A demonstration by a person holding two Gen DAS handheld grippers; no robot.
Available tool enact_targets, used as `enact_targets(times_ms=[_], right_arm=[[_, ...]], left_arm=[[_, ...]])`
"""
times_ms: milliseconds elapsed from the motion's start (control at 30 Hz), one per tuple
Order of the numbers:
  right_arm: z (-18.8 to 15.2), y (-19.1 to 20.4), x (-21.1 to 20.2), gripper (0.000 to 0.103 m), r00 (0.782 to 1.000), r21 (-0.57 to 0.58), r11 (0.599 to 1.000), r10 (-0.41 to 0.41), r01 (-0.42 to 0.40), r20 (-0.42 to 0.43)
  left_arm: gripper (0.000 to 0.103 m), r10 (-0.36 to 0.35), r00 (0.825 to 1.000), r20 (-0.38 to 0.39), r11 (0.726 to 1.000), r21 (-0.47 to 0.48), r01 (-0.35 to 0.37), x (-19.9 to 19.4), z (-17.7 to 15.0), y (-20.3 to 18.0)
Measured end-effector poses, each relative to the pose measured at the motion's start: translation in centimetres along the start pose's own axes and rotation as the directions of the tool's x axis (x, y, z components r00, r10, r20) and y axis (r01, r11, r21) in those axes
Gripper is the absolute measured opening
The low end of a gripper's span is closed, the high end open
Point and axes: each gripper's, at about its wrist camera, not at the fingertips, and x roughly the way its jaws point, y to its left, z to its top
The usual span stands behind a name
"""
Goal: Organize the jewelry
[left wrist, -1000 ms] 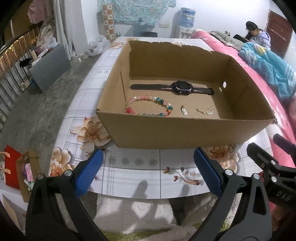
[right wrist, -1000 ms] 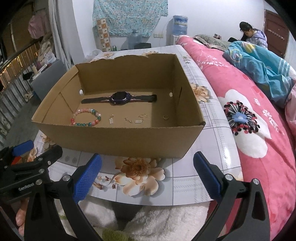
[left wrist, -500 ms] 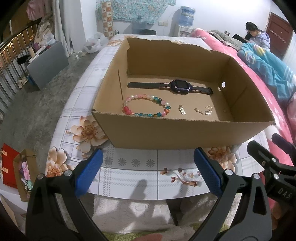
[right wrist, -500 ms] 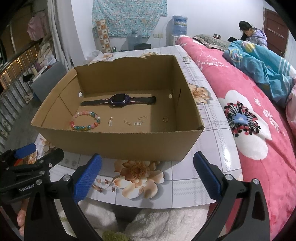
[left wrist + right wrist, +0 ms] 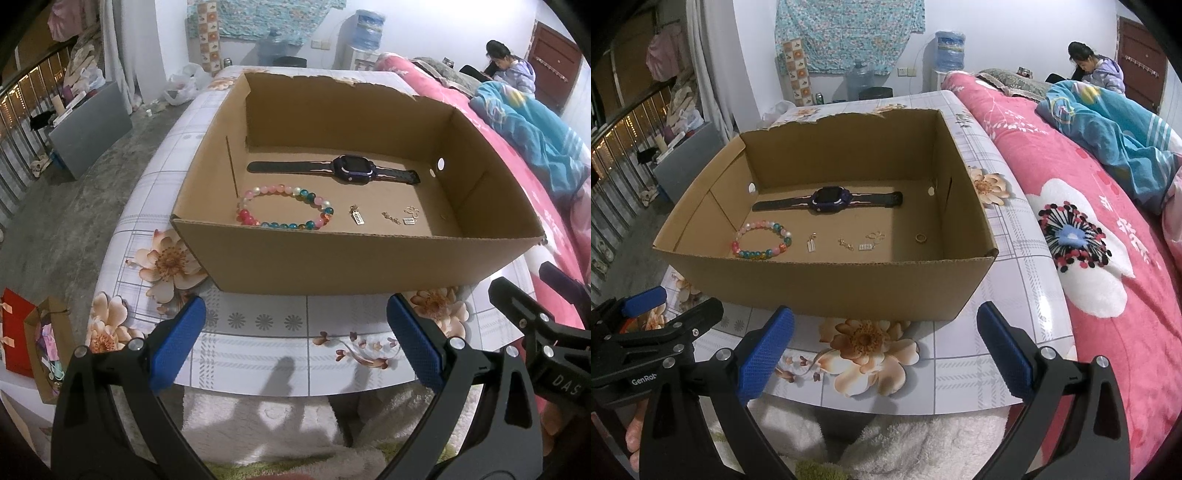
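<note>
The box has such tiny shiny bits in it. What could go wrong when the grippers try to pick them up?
1. The small charms and the ring lie flat on the box floor; wide gripper pads may slip off them.
2. The charms sit close together, so one may get knocked aside.
3. The box's tall front wall could bump a gripper reaching in and shove the box.

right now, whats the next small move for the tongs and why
Probably bring the left tongs forward over the box wall toward the bead bracelet: both tongs are open and empty, short of the box, and the bracelet lies nearest the left side.
</note>
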Motion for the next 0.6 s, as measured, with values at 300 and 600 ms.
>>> enact_targets(times_ms=[300, 600], right_arm=[[0.00, -0.04, 0.02, 0.097, 1.000, -0.001, 1.000, -0.001, 0.001, 0.000], [0.03, 0.00, 0.06, 0.097, 1.000, -0.002, 1.000, 0.002, -0.002, -0.002]], left_arm=[[0.095, -0.001, 1.000, -0.001, 1.000, -0.001, 0.001, 0.03, 0.00, -0.05], [0.095, -0.006, 1.000, -0.010, 1.000, -0.005, 0.006, 0.25, 0.06, 0.10]])
